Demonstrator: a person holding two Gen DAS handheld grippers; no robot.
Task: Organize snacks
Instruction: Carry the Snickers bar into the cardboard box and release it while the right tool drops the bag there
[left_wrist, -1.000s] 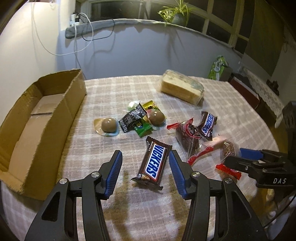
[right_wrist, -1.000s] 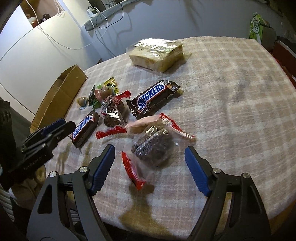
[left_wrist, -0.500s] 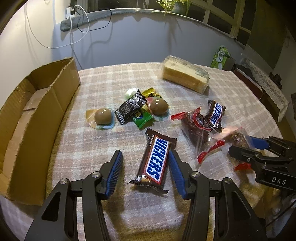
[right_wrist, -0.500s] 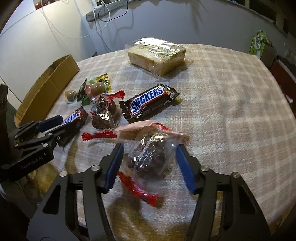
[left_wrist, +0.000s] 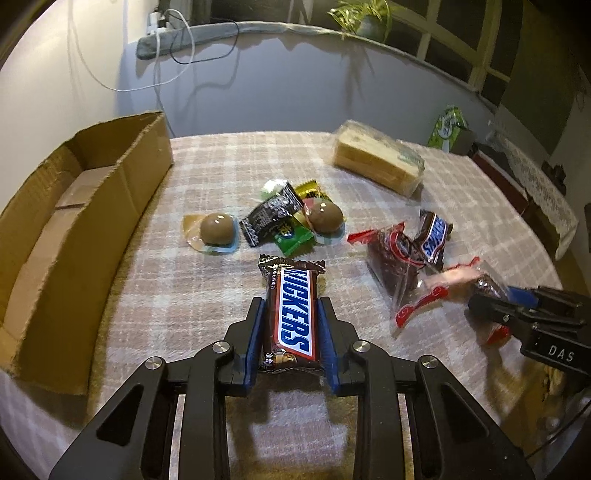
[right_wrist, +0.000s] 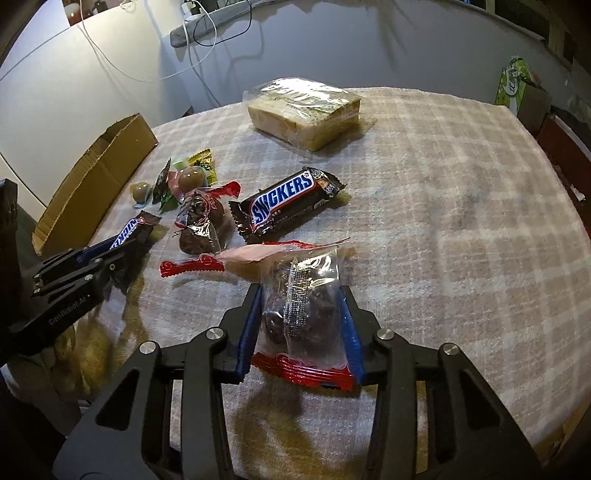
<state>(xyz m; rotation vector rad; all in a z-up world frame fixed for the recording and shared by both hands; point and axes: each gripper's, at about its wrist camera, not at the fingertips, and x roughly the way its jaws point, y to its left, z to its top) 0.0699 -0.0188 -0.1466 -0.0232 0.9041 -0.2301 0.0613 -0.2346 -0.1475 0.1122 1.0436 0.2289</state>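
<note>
Both sets of jaws have narrowed since a second ago, from wide apart to flanking 1 snack each.

Your left gripper (left_wrist: 290, 341) is closing, blue pads against the brown Snickers bar (left_wrist: 291, 314); your right gripper (right_wrist: 300, 330) is closing on the clear red-edged bag of dark chocolate cake (right_wrist: 301, 319). Both snacks lie on the checked tablecloth (right_wrist: 461, 221). You're mid-grasp: next, likely lift both toward the open cardboard box (left_wrist: 79, 229) at the left.

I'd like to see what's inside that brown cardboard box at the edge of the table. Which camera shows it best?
The left wrist view: the open brown cardboard box lies close on the left, and you look over its wall onto its bare floor. In the right wrist view the box is small and far off; only its outer wall and rim show.
</note>
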